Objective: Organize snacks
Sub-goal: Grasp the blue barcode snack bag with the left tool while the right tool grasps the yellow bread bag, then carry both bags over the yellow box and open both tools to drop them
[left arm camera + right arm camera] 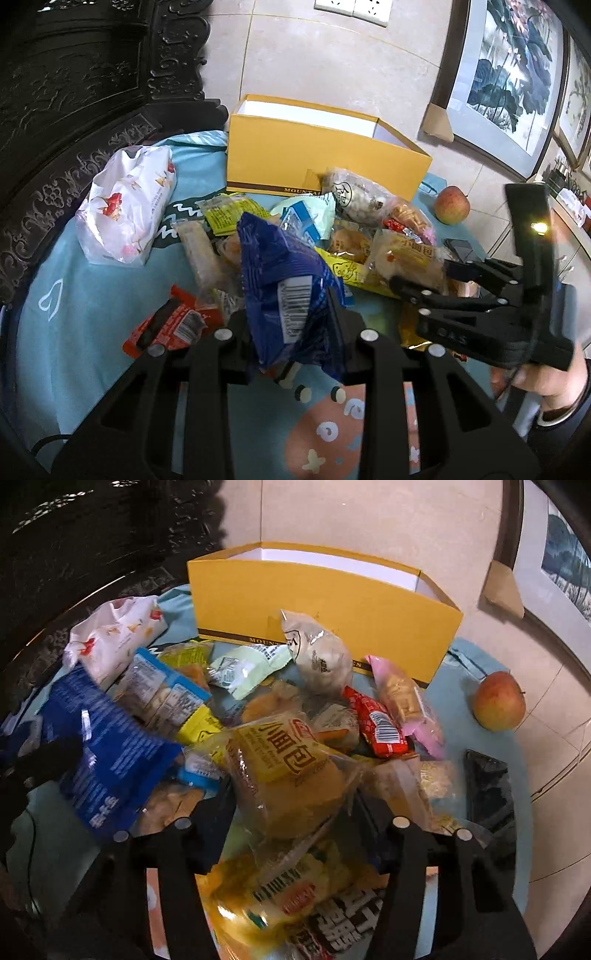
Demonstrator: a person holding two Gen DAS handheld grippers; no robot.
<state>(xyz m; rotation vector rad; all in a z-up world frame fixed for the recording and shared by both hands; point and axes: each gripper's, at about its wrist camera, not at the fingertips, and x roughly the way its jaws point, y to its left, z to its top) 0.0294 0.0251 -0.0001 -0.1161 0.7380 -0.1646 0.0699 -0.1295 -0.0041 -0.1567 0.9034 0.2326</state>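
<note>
A pile of wrapped snacks (332, 236) lies on a teal cloth in front of an open yellow box (314, 162). My left gripper (291, 317) is shut on a blue foil packet (280, 266) and holds it upright above the cloth. In the right wrist view the same blue packet (103, 746) hangs at the left. My right gripper (290, 805) reaches into the pile with both fingers pressed against a clear bread packet with a yellow label (288, 775). From the left wrist view the right gripper (421, 277) is at the pile's right side, held by a hand (539, 380).
A white flowered bag (125, 206) lies at the left, a red packet (173, 321) near my left fingers. An apple (498, 701) and a dark phone (487, 786) sit on the cloth at the right. Dark carved furniture (74, 92) stands behind at left; framed pictures (509, 74) lean at right.
</note>
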